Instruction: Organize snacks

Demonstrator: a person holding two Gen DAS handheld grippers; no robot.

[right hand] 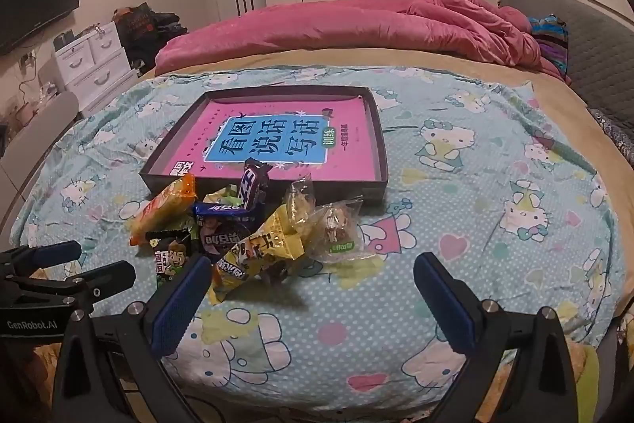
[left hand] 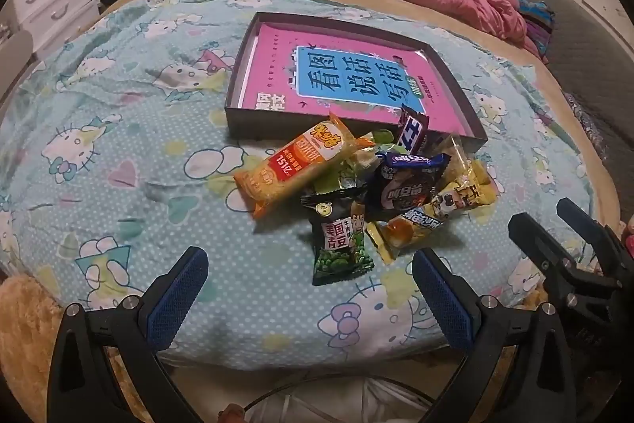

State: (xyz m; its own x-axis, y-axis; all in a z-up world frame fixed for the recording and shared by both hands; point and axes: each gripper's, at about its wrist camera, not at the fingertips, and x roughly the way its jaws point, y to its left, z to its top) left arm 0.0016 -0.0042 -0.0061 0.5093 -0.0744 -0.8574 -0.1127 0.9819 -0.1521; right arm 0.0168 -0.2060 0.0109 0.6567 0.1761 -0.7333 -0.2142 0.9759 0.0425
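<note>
a bed covered by a pale blue cartoon-cat sheet (left hand: 119,153), seen from two hand-held grippers. a heap of snack packets (left hand: 368,193) lies on the sheet, just in front of a shallow dark tray (left hand: 245,123) that holds a pink book (left hand: 277,66). one dark wrapper (left hand: 414,133) leans against the tray's near wall. an orange packet (left hand: 293,169) sits at the heap's left, a green pea packet (left hand: 340,248) nearest the camera, and a clear-wrapped pastry (right hand: 337,228), possibly a small cake, at the right. the left gripper (left hand: 309,288) hangs above the sheet with jaws spread wide and nothing between them. the right gripper (right hand: 313,296) is likewise spread and empty, beside the heap. a pink quilt (right hand: 356,22) is bunched behind.
</note>
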